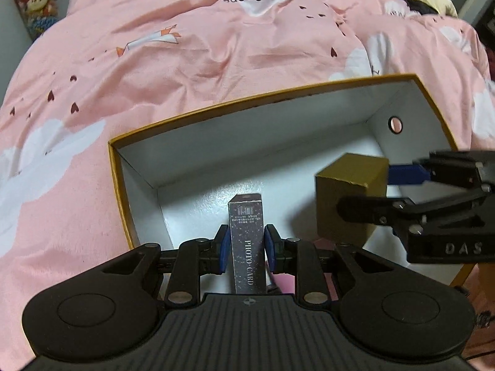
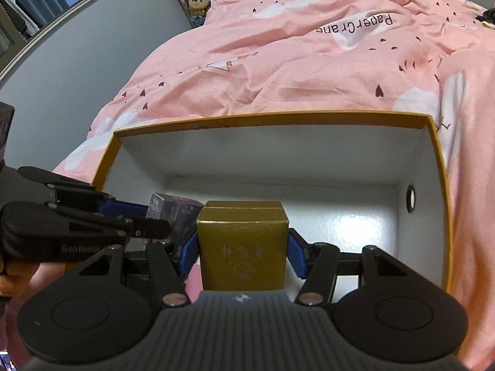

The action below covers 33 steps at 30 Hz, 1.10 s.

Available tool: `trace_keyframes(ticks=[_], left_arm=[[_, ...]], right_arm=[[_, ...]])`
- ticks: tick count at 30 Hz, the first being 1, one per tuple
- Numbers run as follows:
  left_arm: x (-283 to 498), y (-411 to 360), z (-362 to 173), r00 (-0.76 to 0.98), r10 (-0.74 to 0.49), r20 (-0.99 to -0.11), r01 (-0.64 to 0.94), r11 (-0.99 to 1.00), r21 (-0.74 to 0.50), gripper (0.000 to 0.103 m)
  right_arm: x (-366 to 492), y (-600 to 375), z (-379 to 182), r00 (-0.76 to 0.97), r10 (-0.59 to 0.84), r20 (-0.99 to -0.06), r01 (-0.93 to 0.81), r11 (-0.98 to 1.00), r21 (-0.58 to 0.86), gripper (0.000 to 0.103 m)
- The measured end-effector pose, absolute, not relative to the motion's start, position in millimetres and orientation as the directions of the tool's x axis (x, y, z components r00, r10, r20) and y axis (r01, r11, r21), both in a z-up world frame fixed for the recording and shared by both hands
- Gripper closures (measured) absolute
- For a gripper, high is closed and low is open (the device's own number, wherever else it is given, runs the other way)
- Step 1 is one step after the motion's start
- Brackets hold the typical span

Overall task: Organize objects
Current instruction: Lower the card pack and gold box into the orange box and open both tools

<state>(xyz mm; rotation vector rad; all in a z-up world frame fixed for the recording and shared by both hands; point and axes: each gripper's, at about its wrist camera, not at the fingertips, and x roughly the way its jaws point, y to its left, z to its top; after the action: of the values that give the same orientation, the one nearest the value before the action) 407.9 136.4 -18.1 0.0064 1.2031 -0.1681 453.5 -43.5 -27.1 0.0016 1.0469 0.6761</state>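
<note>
The left gripper clamps a dark slim photo card box and the right gripper clamps a gold carton, both over the near edge of the open yellow-rimmed storage box on the pink bedspread.

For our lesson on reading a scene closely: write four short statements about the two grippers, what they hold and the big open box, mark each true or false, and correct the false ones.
1. The left gripper holds a dark slim box marked PHOTO CARD. True.
2. The right gripper is empty. False: it grips a gold box.
3. The large open box sits on a pink bedspread. True.
4. The large box is black inside. False: its inside is white.
</note>
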Motion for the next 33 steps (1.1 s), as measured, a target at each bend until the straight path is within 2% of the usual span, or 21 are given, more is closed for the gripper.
trace_keyframes(ticks=[4,6,7,9,18,22,26,33], left_arm=[[402,129,-17,0.375,-0.063,-0.925,0.169,0.986,0.001,0.074],[397,124,-14,0.417,0.019,-0.909,0.177,0.979,0.102,0.061],[395,123,-13,0.438,0.063,-0.897,0.174,0.973,0.153,0.058],[392,124,-11,0.460,0.109,-0.881,0.169,0.964,0.208,0.060],[363,149,23,0.585,0.033,-0.810,0.054,0.995,0.079,0.060],[349,168,37,0.635,0.092,-0.767,-0.065,0.996,0.066,0.060],[342,189,30,0.632,0.090,-0.769,-0.157,0.987,-0.013,0.060],[328,205,12,0.654,0.027,-0.756,-0.196,0.971,-0.134,0.060]], right_arm=[[459,-32,-30,0.319,0.492,-0.810,-0.520,0.805,0.285,0.043],[461,-27,-33,0.317,0.481,-0.818,-0.519,0.809,0.274,0.043],[462,-25,-33,0.314,0.478,-0.820,-0.519,0.810,0.273,0.043],[462,-23,-34,0.308,0.479,-0.822,-0.522,0.808,0.275,0.043],[455,5,-31,0.273,0.513,-0.814,-0.561,0.772,0.299,0.043],[452,18,-28,0.244,0.536,-0.808,-0.578,0.749,0.322,0.043],[451,31,-31,0.228,0.530,-0.817,-0.591,0.742,0.317,0.043],[464,30,-32,0.281,0.460,-0.842,-0.560,0.791,0.245,0.043]])
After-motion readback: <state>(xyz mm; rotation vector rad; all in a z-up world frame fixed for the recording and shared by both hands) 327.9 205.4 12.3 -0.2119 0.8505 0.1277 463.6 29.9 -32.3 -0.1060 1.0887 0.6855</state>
